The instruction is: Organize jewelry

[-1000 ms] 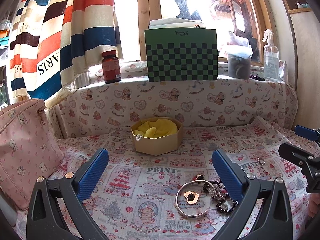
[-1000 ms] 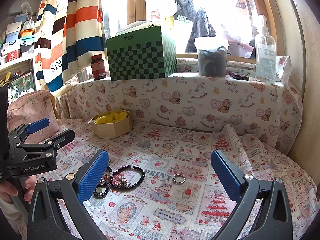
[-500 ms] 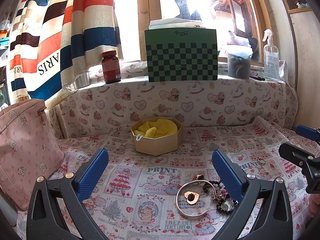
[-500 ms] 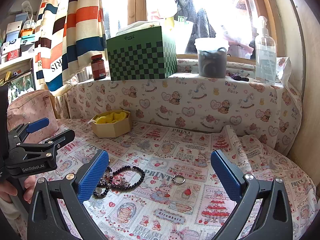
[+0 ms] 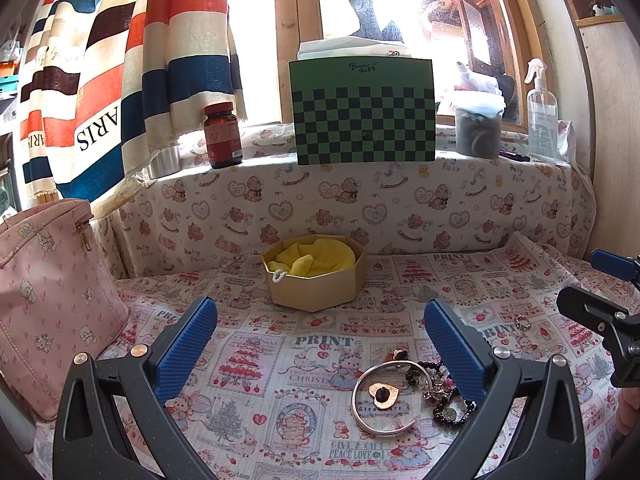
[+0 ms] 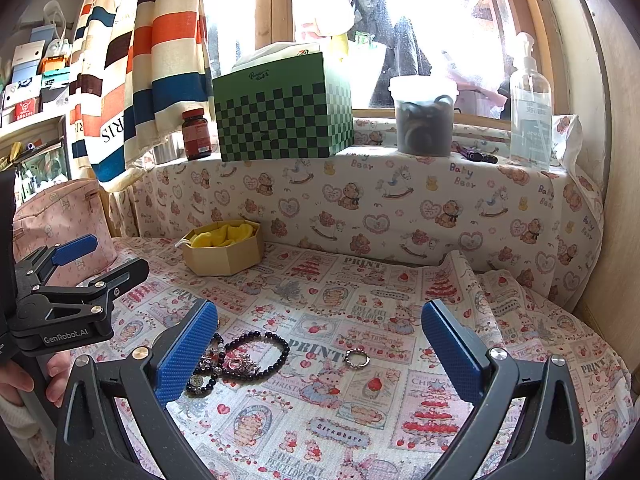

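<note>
Both hand-held grippers — left hand-held gripper (image 5: 320, 344) and right hand-held gripper (image 6: 319, 346) — stand wide and hold nothing, probably because the bangle (image 5: 390, 398) and beads (image 6: 256, 354) must go into the box (image 5: 316, 272).

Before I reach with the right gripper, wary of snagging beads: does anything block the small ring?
Nothing visible does. The small ring lies alone on the printed cloth, ahead between the open right gripper's fingers. The black bead bracelet sits apart, to its left.

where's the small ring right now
In the right wrist view the small ring lies alone on the printed cloth, just right of the black bead bracelet.
</note>
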